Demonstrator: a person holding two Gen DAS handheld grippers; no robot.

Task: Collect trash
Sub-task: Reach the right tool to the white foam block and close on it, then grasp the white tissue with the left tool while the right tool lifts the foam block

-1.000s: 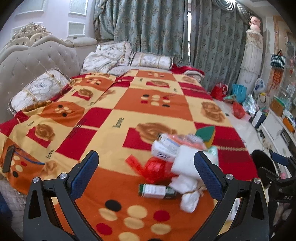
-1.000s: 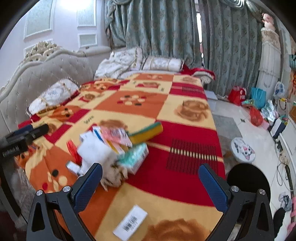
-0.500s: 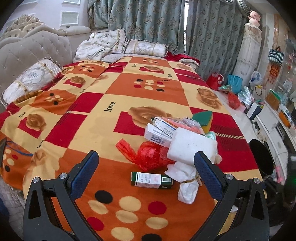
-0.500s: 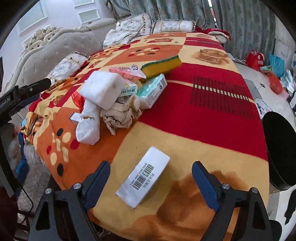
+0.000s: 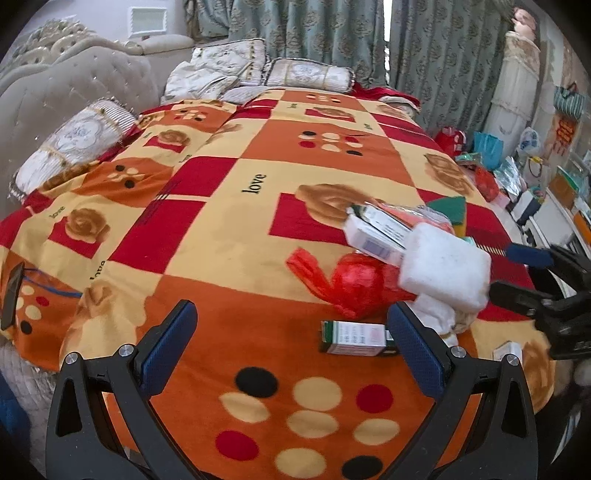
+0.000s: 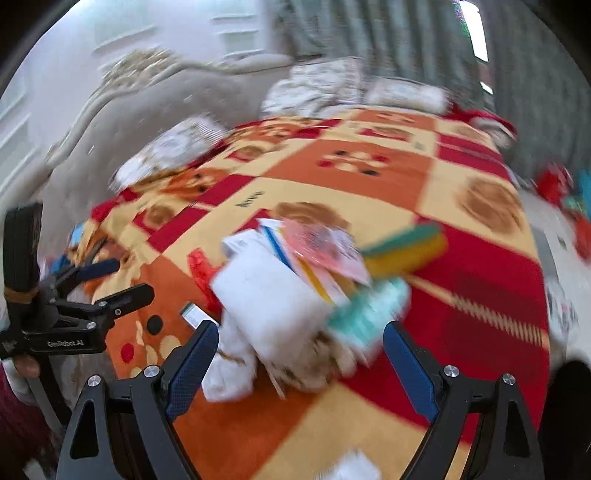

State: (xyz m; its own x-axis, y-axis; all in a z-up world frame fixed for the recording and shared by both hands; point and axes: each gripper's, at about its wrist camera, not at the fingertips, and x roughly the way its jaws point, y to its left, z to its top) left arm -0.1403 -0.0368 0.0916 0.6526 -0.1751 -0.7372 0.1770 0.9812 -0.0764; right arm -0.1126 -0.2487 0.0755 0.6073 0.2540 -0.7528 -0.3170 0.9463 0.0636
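A pile of trash lies on the patterned bedspread (image 5: 229, 240): a white foam block (image 5: 445, 271), a red plastic bag (image 5: 351, 282), white cartons (image 5: 376, 236), a green-yellow sponge (image 5: 448, 210) and crumpled tissue (image 5: 432, 317). A small green-white box (image 5: 354, 338) lies just ahead of my open, empty left gripper (image 5: 291, 341). My right gripper (image 6: 301, 356) is open and empty, close over the foam block (image 6: 269, 299), the tissue (image 6: 231, 369) and a teal box (image 6: 369, 314). That view is blurred.
Pillows (image 5: 74, 142) and a padded headboard (image 5: 74, 81) lie at the left and far end. Curtains (image 5: 332, 33) hang behind. Bags and clutter (image 5: 487, 162) cover the floor on the right. A flat white barcode box (image 6: 354, 467) lies near the bed edge.
The left gripper moved left, so the pile now sits to its right. The right gripper swung up and forward over the pile, leaving the barcode box below it.
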